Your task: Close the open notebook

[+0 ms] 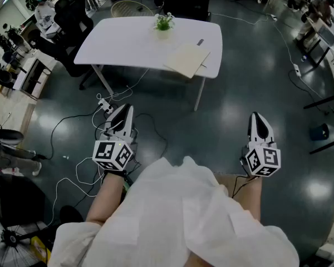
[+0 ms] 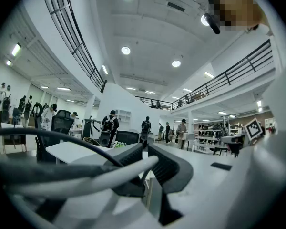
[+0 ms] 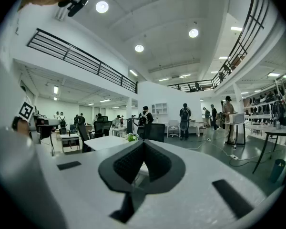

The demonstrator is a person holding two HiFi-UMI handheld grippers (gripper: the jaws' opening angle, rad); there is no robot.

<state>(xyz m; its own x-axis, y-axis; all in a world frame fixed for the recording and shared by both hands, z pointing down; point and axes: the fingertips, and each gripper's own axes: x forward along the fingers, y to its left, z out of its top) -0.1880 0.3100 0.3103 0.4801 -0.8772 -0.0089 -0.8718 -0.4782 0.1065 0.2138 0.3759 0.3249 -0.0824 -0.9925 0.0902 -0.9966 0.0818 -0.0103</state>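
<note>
Holding my left gripper [image 1: 123, 111] and right gripper [image 1: 256, 117] level, jaws closed on nothing, standing well short of white rounded table [image 1: 128, 43]. Open cream paper notebook [image 1: 187, 59] lying skewed at table's near right edge, ahead between both grippers; neither clearly nearer.

Legible text, numbers, brands: none found in any view.

Coded signs, not readable as letters or digits:
- White cube with black-and-white square pattern markers [image 1: 111, 154], mounted on the left gripper [image 1: 125, 108]. Two marked faces show in the head view.
- Matching white marker cube [image 1: 263, 160] on the right gripper [image 1: 257, 115]. Two marked faces show in the head view.
- The right-hand cube appears again at the right edge of the left gripper view [image 2: 253, 128], with one patterned face showing.
- The left-hand cube appears again at the left edge of the right gripper view [image 3: 25, 110], with one patterned face showing.

Anything else that might carry print is too small to tell.
</note>
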